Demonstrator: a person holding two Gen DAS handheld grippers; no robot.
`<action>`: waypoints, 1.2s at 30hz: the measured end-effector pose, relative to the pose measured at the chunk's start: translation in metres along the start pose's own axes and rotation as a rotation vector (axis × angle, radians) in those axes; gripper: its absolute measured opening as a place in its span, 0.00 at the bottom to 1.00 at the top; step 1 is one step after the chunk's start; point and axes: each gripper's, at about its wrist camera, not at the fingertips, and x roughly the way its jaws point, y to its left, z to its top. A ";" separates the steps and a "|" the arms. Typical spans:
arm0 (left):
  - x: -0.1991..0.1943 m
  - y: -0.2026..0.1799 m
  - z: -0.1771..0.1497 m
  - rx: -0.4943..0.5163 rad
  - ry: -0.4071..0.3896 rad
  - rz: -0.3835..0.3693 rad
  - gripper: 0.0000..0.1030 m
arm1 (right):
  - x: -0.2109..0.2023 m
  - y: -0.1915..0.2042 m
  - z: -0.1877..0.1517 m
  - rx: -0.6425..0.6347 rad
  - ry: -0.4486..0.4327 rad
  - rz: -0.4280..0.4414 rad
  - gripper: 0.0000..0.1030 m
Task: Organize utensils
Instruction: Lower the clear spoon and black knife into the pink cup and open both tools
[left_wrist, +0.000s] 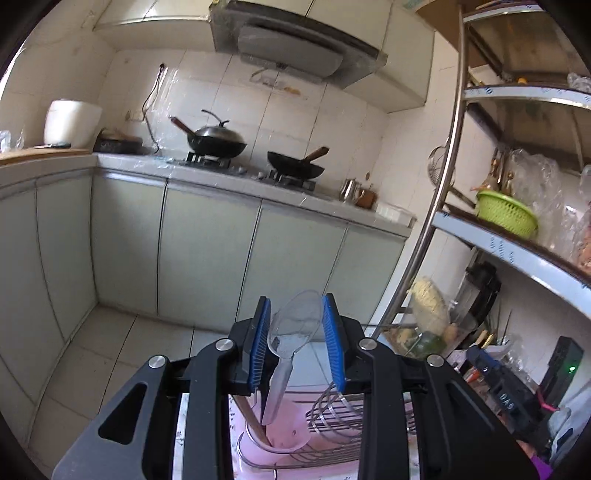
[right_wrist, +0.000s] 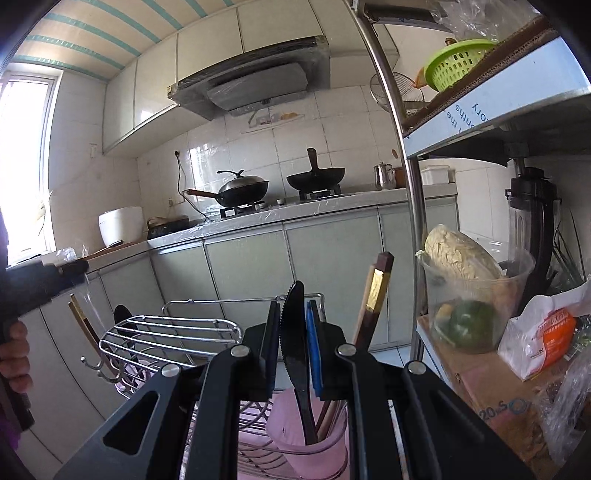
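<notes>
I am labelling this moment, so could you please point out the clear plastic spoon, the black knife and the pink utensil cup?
clear plastic spoon (left_wrist: 295, 325), left wrist view, on its bowl.
black knife (right_wrist: 293, 325), right wrist view, on the serrated blade.
pink utensil cup (right_wrist: 291, 435), right wrist view, on its front wall.

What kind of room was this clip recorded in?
A home kitchen, most likely. A gas stove carries two woks under a range hood, and a metal shelf holds a green basket and food.
</notes>
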 end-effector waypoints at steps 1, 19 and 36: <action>0.000 -0.002 0.001 0.002 0.010 -0.011 0.28 | 0.000 0.001 0.001 0.001 0.005 0.003 0.13; 0.058 0.005 -0.056 -0.023 0.253 0.015 0.28 | 0.027 0.002 -0.028 0.014 0.173 -0.002 0.13; 0.041 0.004 -0.061 -0.042 0.215 0.019 0.41 | 0.022 -0.007 -0.041 0.047 0.222 -0.012 0.35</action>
